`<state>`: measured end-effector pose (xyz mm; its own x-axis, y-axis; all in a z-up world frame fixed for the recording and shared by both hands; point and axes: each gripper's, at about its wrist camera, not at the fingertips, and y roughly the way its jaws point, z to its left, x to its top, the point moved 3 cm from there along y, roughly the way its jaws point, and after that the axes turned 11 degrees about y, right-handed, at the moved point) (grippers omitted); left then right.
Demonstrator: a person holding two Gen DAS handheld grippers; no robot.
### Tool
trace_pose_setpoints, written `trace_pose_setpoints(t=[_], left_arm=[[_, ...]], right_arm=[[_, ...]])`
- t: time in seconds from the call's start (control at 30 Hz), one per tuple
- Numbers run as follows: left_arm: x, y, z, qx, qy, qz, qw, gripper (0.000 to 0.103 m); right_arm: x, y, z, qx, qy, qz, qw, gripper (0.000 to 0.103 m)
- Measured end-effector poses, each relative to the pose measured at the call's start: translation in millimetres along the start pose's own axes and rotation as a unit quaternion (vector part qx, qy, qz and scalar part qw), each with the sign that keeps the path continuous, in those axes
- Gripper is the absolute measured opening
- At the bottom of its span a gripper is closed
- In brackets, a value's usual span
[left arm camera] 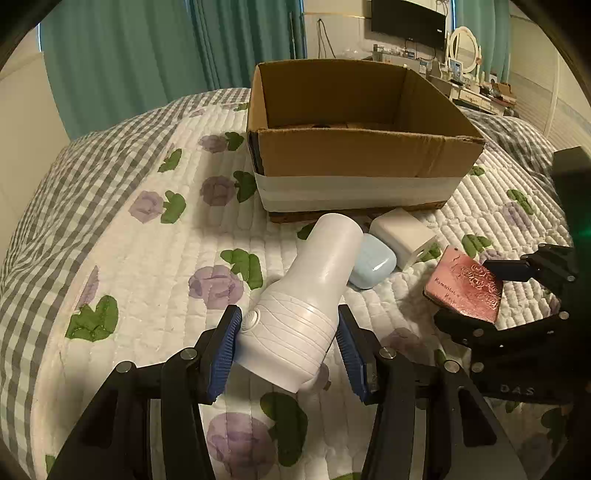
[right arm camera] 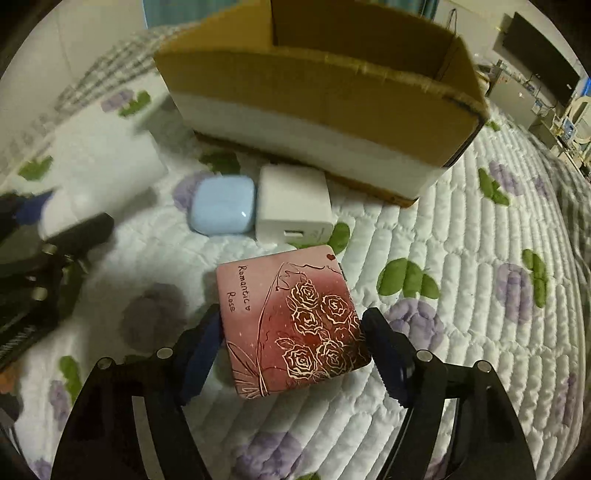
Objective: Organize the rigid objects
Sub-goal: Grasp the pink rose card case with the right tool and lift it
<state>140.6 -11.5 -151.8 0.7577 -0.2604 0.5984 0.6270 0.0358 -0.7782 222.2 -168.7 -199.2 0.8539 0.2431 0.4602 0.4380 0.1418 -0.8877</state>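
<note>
- Left wrist view: the left gripper (left arm camera: pixel 288 345) has its blue pads (left arm camera: pixel 221 350) closed against the ribbed base of a white handheld device (left arm camera: pixel 306 306), which is tilted up off the quilted bed cover (left arm camera: pixel 147 258).
- Just beyond lie a pale blue earbud case (left arm camera: pixel 371 266) and a white charger block (left arm camera: pixel 402 234), side by side in front of the open cardboard box (left arm camera: pixel 354 155).
- Right wrist view: the right gripper (right arm camera: pixel 291 350) clamps a pink rose-printed case (right arm camera: pixel 291 317) marked "Romantic Rose" between its pads, held above the cover.
- A television (left arm camera: pixel 408 22) hangs on the far wall.
</note>
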Motion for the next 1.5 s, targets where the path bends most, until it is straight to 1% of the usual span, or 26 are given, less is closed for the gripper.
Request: trace_pose_setpoints(t=[0.1, 0.2, 0.23, 0.3, 0.5, 0.53, 0.57, 0.6, 0.63, 0.67, 0.73, 0.77, 0.83, 0.9, 0.93, 0.97, 1.1, 1.17, 1.2, 1.23, 1.3, 1.33, 1.37, 1.43, 1.47, 1.5], left_arm=[[-0.1, -6.6, -1.4, 0.001, -0.002, -0.002, 1.0000, 0.052], [0.2, -13.9, -2.0, 0.002, -0.002, -0.005, 1.0000, 0.052], [1.0, -17.8, -1.6, 0.003, -0.003, -0.008, 1.0000, 0.052], [3.9, -23.9, -1.0, 0.004, -0.003, -0.014, 0.9999, 0.052], [13.8, -44.2, -0.8, 0.009, 0.000, -0.035, 0.9994, 0.052], [14.1, -45.9, -1.5, 0.008, 0.001, -0.036, 0.9993, 0.052], [14.3, -47.1, -2.4, 0.007, 0.002, -0.036, 0.9993, 0.052], [13.9, -47.4, -3.1, 0.007, 0.002, -0.036, 0.9993, 0.053], [13.2, -47.0, -4.3, 0.006, 0.003, -0.034, 0.9994, 0.053], [12.9, -46.5, -5.2, 0.005, 0.004, -0.033, 0.9994, 0.052], [11.2, -44.9, -7.0, 0.005, 0.006, -0.029, 0.9995, 0.052], [10.3, -43.8, -7.7, 0.004, 0.008, -0.028, 0.9996, 0.052], [8.8, -42.5, -7.9, 0.004, 0.007, -0.026, 0.9996, 0.053], [7.7, -39.7, -7.1, 0.003, 0.006, -0.023, 0.9997, 0.053], [7.0, -38.6, -6.6, 0.003, 0.006, -0.023, 0.9997, 0.053], [6.6, -37.2, -6.1, 0.003, 0.005, -0.021, 0.9998, 0.053], [4.6, -31.7, -2.0, 0.005, -0.001, -0.016, 0.9999, 0.053], [3.5, -28.6, 1.2, 0.005, -0.005, -0.013, 0.9999, 0.053], [3.1, -27.3, 2.6, 0.005, -0.007, -0.012, 0.9999, 0.053], [2.5, -26.2, 4.0, 0.006, -0.009, -0.011, 0.9999, 0.053], [1.3, -23.9, 8.3, 0.007, -0.014, -0.009, 0.9998, 0.053], [0.8, -22.6, 10.5, 0.007, -0.017, -0.007, 0.9998, 0.053], [0.0, -22.0, 12.3, 0.008, -0.020, -0.007, 0.9998, 0.053], [-0.5, -21.3, 16.2, 0.008, -0.026, -0.006, 0.9996, 0.053], [-0.7, -21.3, 17.8, 0.008, -0.028, -0.007, 0.9996, 0.052], [-0.8, -21.3, 19.1, 0.009, -0.030, -0.007, 0.9995, 0.053]], right_arm=[[-7.1, -16.0, 1.0, -0.002, 0.001, -0.015, 1.000, 0.074], [-9.0, -35.5, 0.9, 0.007, 0.006, -0.036, 0.999, 0.073], [-10.7, -47.7, -1.3, 0.011, 0.011, -0.052, 0.999, 0.072], [-9.3, -56.0, -4.3, 0.017, 0.016, -0.062, 0.998, 0.072], [-13.4, -59.8, 8.8, 0.017, 0.009, -0.063, 0.998, 0.069], [-14.9, -59.1, 6.7, 0.018, 0.009, -0.061, 0.998, 0.036], [-16.8, -57.3, 5.9, 0.012, 0.008, -0.055, 0.998, 0.018], [-14.6, -44.0, 14.2, 0.046, 0.013, -0.043, 0.998, 0.012], [-14.6, -44.0, 14.2, 0.046, 0.013, -0.043, 0.998, 0.011], [-15.2, -37.5, 14.7, 0.019, 0.007, -0.037, 0.999, 0.011], [-15.7, -36.2, 15.1, 0.028, 0.008, -0.034, 0.999, 0.003], [-16.0, -35.9, 15.3, 0.036, 0.008, -0.031, 0.999, 0.002], [-15.5, -37.7, 13.4, 0.036, 0.013, -0.037, 0.999, 0.002], [-13.7, -37.2, 9.4, 0.063, 0.027, -0.031, 0.997, 0.002], [-12.1, -34.9, 3.1, 0.091, 0.050, -0.026, 0.994, 0.002], [-12.1, -34.9, 3.1, 0.091, 0.050, -0.026, 0.994, 0.002], [-2.7, -25.7, -5.3, 0.135, 0.094, -0.014, 0.986, 0.004], [1.1, -24.2, -4.8, 0.164, 0.108, -0.010, 0.980, 0.031], [2.8, -23.4, -4.5, 0.183, 0.116, -0.008, 0.976, 0.056], [4.4, -24.1, -4.1, 0.197, 0.126, -0.012, 0.972, 0.061], [10.1, -24.8, -4.8, 0.216, 0.145, -0.023, 0.965, 0.061], [12.0, -21.2, -6.8, 0.216, 0.153, -0.019, 0.964, 0.061], [17.5, -10.4, -9.6, 0.198, 0.170, -0.007, 0.965, 0.061], [19.7, -3.7, -13.1, 0.163, 0.178, -0.007, 0.970, 0.061], [19.7, -3.7, -13.1, 0.163, 0.178, -0.007, 0.970, 0.061], [19.1, -0.8, -14.9, 0.149, 0.183, -0.004, 0.972, 0.062]])
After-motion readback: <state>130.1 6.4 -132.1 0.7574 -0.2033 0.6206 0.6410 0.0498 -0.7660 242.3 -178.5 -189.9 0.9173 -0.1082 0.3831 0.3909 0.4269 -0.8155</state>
